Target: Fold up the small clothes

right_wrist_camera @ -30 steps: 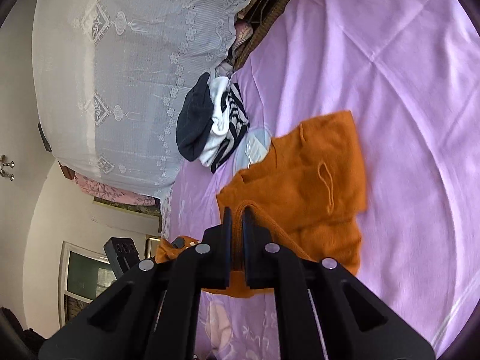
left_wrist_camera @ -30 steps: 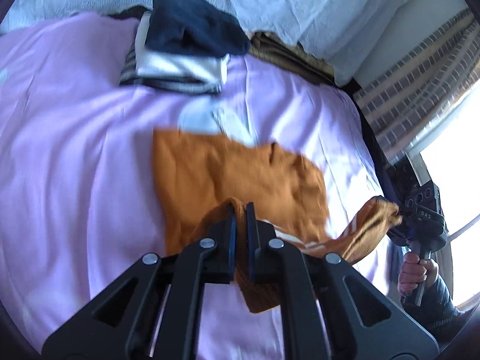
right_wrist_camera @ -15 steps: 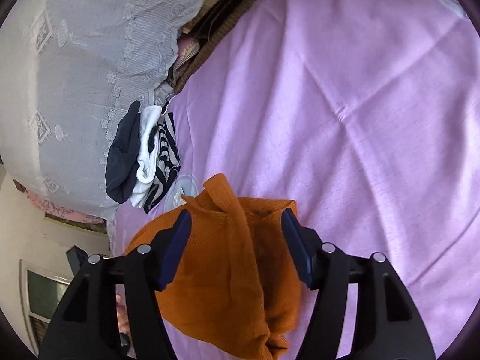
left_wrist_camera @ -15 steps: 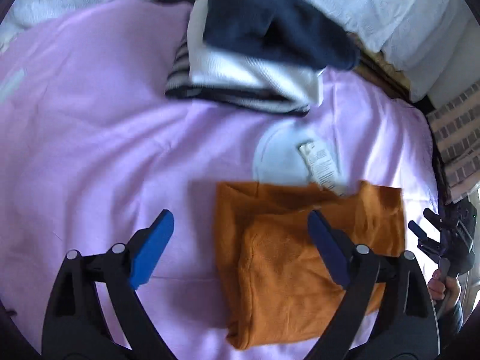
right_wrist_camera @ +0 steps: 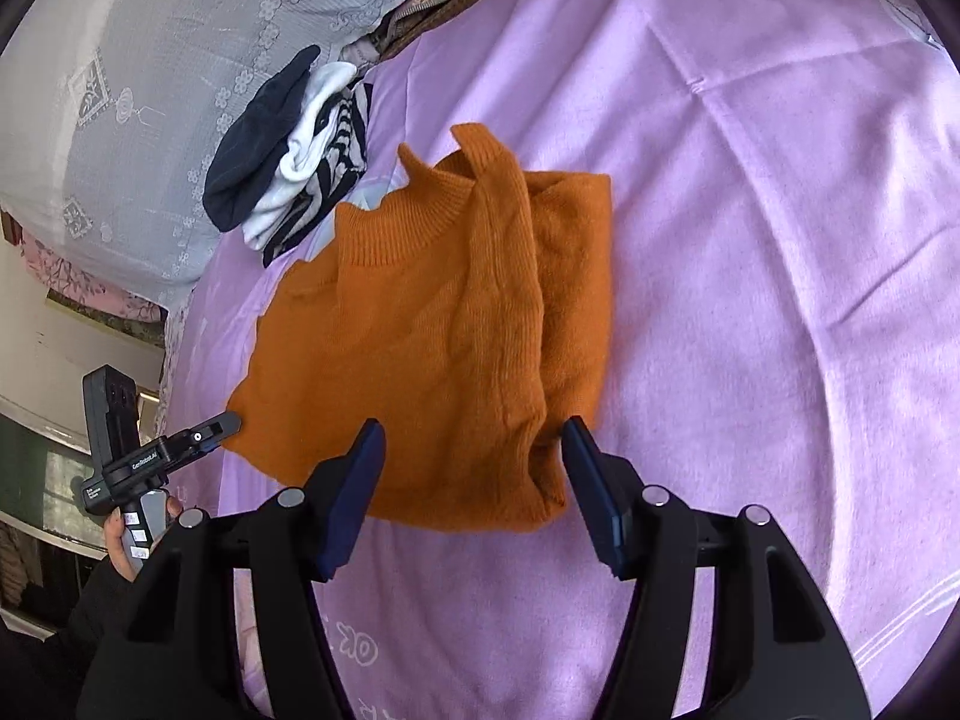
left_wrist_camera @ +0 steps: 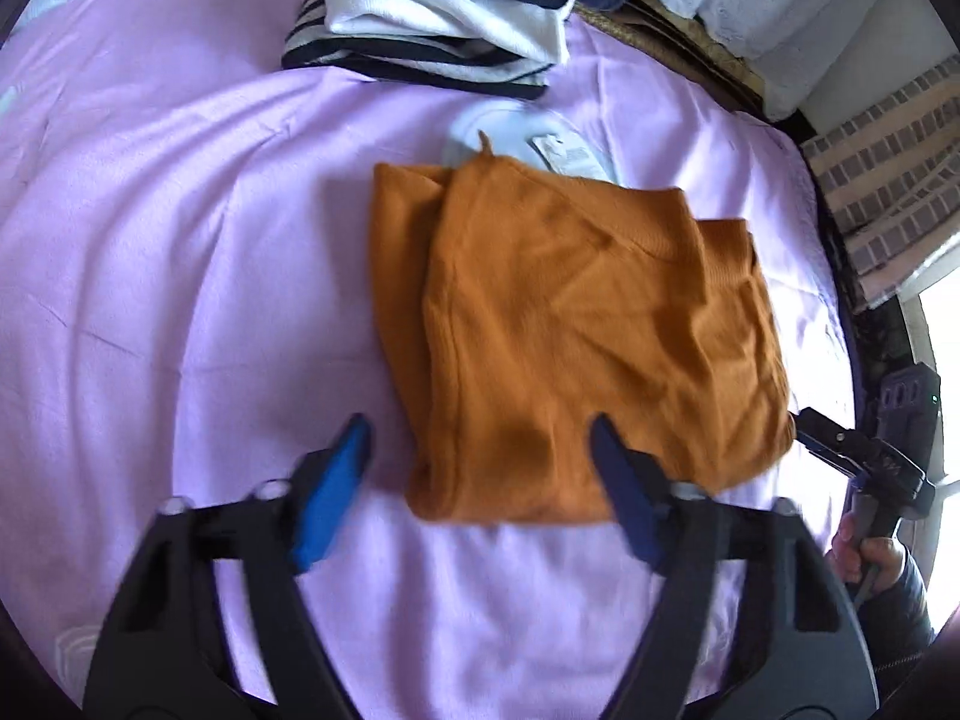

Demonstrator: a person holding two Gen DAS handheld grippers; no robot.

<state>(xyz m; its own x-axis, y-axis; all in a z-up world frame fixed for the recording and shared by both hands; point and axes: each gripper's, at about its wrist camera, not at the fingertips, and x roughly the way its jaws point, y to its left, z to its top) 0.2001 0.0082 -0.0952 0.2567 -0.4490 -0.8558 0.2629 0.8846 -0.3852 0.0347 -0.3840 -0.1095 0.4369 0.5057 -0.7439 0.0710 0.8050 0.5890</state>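
The orange sweater [left_wrist_camera: 576,336] lies folded into a rough rectangle in the middle of the bed [left_wrist_camera: 180,240], which is covered by a lilac sheet. Both tools are released: the left gripper [left_wrist_camera: 480,468] has its fingers [left_wrist_camera: 336,480] spread wide at the sweater's near hem, holding nothing, and the right gripper [right_wrist_camera: 471,468] is likewise splayed open over the opposite side of the garment, its fingers [right_wrist_camera: 591,492] empty.

I judge that one fold is laid down and let go. The ribbed collar shows at about 11 o'clock in the right wrist view, with a sleeve doubled along the body. The next move probably calls for a fresh grip on one edge, either to halve the bundle again or to lift it away (the layers look loose, so a shallow pinch might catch only the top one).

At 12 o'clock in the left wrist view sits a stack of folded clothes [left_wrist_camera: 456,18], navy over white over stripes, near the sweater but apart from it. A pale printed patch on the sheet, carrying a small label [left_wrist_camera: 567,156], peeks out at the sweater's far edge. Nothing blocks either gripper.
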